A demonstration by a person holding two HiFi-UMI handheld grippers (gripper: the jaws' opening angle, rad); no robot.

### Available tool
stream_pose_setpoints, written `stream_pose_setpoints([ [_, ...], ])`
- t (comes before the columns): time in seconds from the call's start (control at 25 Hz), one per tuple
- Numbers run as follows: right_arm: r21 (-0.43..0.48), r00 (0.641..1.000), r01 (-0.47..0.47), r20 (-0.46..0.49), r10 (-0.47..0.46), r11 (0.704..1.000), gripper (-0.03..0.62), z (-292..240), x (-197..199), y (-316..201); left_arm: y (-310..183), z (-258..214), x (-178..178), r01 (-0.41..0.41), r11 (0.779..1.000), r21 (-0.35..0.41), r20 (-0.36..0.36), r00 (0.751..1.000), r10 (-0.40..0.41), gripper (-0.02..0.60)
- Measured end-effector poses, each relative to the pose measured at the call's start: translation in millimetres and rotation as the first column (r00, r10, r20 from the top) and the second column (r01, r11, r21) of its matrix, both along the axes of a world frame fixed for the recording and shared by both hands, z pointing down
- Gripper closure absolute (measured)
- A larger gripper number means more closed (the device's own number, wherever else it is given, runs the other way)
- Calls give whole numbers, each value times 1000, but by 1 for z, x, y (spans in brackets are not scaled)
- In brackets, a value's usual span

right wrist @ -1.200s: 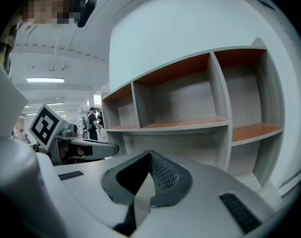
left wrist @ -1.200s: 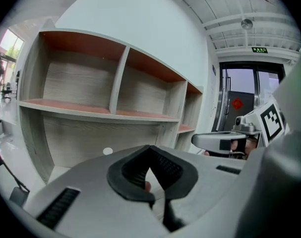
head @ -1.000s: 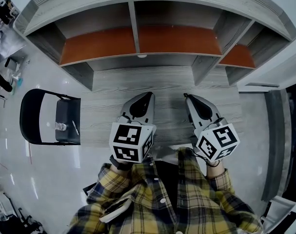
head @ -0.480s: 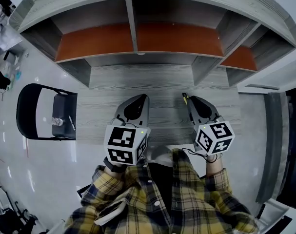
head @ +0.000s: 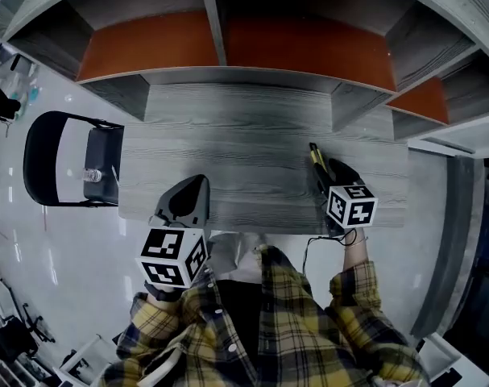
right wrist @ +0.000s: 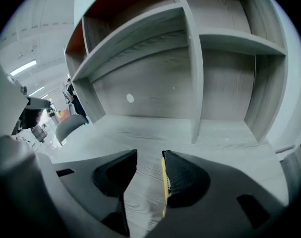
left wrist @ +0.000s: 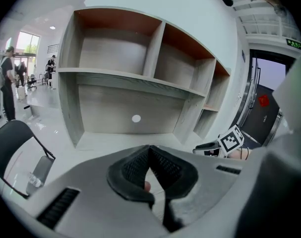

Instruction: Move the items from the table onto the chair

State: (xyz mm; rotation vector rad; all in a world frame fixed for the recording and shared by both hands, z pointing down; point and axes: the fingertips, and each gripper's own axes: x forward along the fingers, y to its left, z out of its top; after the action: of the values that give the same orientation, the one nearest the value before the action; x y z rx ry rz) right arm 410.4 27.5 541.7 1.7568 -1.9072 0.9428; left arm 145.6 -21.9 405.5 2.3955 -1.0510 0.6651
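Yellow item (right wrist: 163, 182) (slim) lies between right gripper's (right wrist: 150, 155) just-opening jaws — against one.

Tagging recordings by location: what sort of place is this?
Likely an open office or lab hall: a wood-grain desk with empty shelves, a black chair on glossy floor, people beyond.
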Motion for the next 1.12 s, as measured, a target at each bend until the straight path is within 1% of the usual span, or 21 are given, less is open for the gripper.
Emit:
stream_pose_setpoints([
  [0.2,-93,999,-5,-53,0,996,421,52,10,5,6,16,-15,35,998,-44,33,999,-33,578],
  [0.36,-123,998,-41,-60,34,992,421,75,13,7,9,24,-20,40,997,-59,54,998,-37,578],
  [0.52,-153,997,-54,-66,44,987,421,87,18,10,10,28,-15,42,997,-68,53,998,-39,578],
  [0.64,-203,995,-31,-98,11,979,422,92,19,12,9,28,-13,45,997,-66,50,998,-41,578],
  [0.76,-277,989,20,-135,-59,961,431,103,18,16,12,28,-13,53,997,-64,48,998,-50,578],
  [0.84,-298,987,49,-130,-92,953,437,110,17,16,13,27,-15,61,996,-60,46,997,-59,578],
  [0.92,-326,985,54,-136,-103,944,466,102,18,16,15,26,-17,73,996,-58,42,997,-70,578],
  [1.12,-337,988,45,-125,-92,940,468,98,19,15,16,22,-22,104,993,-46,27,994,-103,578],
])
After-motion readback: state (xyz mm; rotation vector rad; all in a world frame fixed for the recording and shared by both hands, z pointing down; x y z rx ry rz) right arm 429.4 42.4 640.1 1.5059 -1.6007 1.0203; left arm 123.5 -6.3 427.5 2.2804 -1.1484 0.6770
